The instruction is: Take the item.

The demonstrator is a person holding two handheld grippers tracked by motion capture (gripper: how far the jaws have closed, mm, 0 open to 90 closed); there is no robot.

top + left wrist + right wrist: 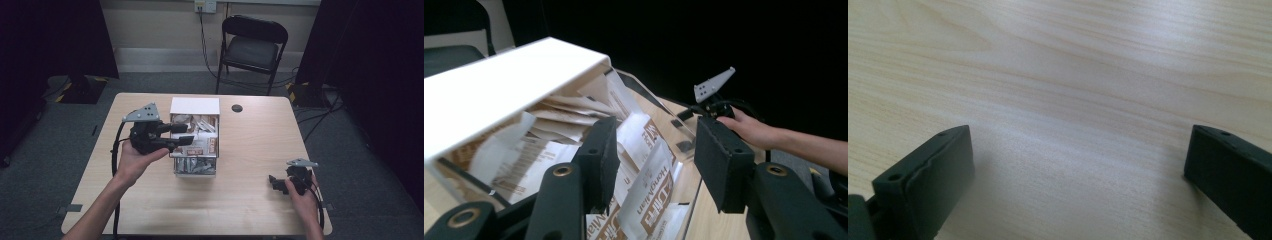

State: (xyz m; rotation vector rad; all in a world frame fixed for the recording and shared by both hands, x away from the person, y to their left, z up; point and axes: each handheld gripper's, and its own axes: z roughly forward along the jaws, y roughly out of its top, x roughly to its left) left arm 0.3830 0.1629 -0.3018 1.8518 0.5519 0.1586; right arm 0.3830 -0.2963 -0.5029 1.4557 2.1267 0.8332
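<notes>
High view looks forward and down over the whole table (250, 200). Left gripper view sits close at the box (499, 85) of packets (shared with high view). Right gripper view faces bare tabletop (1073, 75), very near.

A light wooden table (250, 200) stands on grey carpet (360, 165). Near its far edge, right of centre, lies a small dark round disc (237, 108). Beyond the table a black folding chair (252, 50) faces it, with a cable (204, 40) hanging from a wall socket (205, 6) just left of it. Dark curtains (375, 45) hang at both sides, far left and far right
</notes>
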